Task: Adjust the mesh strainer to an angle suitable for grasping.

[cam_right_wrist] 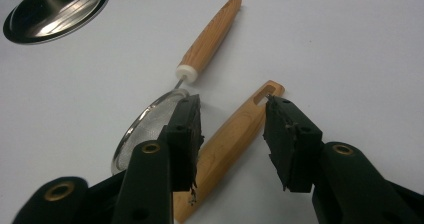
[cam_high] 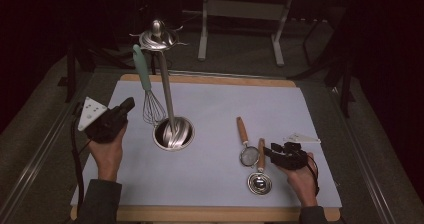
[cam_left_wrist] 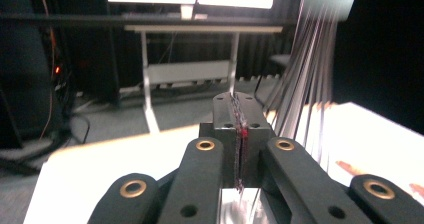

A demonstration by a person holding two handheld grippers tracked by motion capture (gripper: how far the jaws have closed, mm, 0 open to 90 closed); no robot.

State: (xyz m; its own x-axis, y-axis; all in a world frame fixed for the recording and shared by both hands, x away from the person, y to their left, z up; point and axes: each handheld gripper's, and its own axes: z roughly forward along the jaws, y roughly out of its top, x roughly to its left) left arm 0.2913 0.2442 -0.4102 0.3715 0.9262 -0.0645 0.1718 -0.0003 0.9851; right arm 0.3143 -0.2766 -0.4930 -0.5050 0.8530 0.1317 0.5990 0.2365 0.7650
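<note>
Your right gripper (cam_right_wrist: 232,136), jaws spread, straddles the wooden handle of the ladle (cam_right_wrist: 235,136) without pinching it, near right on the mat (cam_high: 210,179). The strainer (cam_high: 245,143) lies just left. Your left gripper (cam_left_wrist: 239,115), jaws pressed together, sits left of the whisk (cam_high: 147,86) in the holder (cam_high: 173,132).

A mint-green handle is borne by the whisk (cam_high: 148,91), light brown wooden handles by the strainer (cam_right_wrist: 170,104) and ladle (cam_right_wrist: 230,144), against white paper (cam_high: 215,109).
</note>
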